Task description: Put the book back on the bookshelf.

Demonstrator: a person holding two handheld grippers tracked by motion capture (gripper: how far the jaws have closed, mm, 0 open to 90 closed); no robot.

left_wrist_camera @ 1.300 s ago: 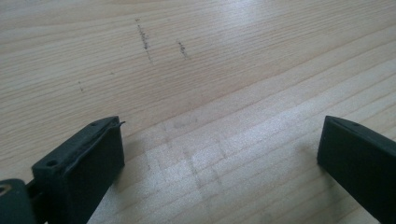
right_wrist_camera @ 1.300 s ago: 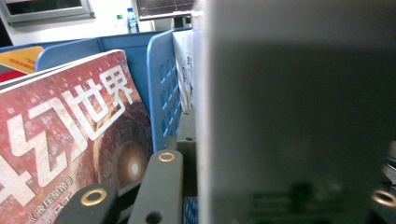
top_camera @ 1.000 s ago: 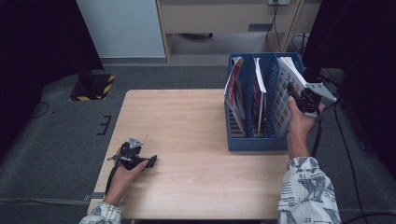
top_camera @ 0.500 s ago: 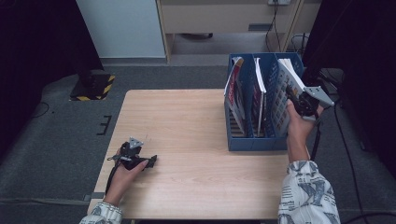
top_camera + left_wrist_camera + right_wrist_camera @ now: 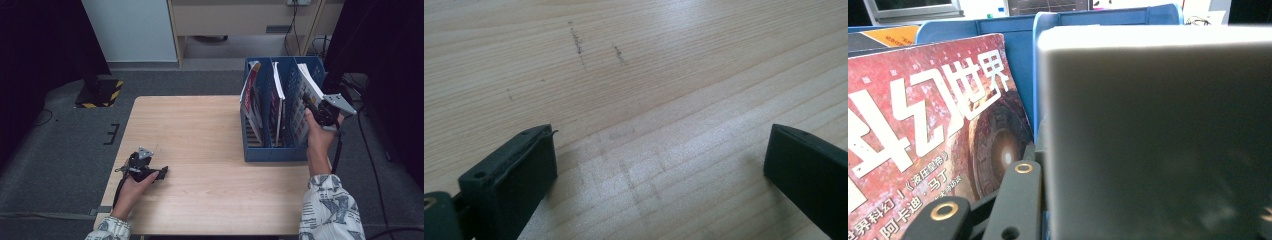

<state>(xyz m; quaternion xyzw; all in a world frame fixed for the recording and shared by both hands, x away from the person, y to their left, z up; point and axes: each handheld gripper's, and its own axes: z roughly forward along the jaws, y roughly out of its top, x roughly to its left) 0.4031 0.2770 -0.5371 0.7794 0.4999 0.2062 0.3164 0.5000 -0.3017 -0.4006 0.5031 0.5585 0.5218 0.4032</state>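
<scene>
A blue three-slot file holder point(image 5: 272, 152) stands on the right side of the wooden table point(image 5: 200, 125). A red magazine point(image 5: 252, 100) leans in its left slot, and a second one point(image 5: 276, 97) stands in the middle slot. In the right slot a thick book point(image 5: 306, 85) tilts outward, and my right gripper point(image 5: 314, 107) is shut on it from the right. In the right gripper view the book's pale page block point(image 5: 1158, 130) sits between the jaws, beside the red magazine point(image 5: 933, 135). My left gripper point(image 5: 161, 173) rests on the table at the front left, open point(image 5: 659, 150) with nothing between its jaws.
The holder's blue dividers point(image 5: 1020, 45) rise behind the magazine. Bare wood lies between the left gripper and the holder. A pale cabinet point(image 5: 132, 30) and a desk stand on the grey floor beyond the table's far edge.
</scene>
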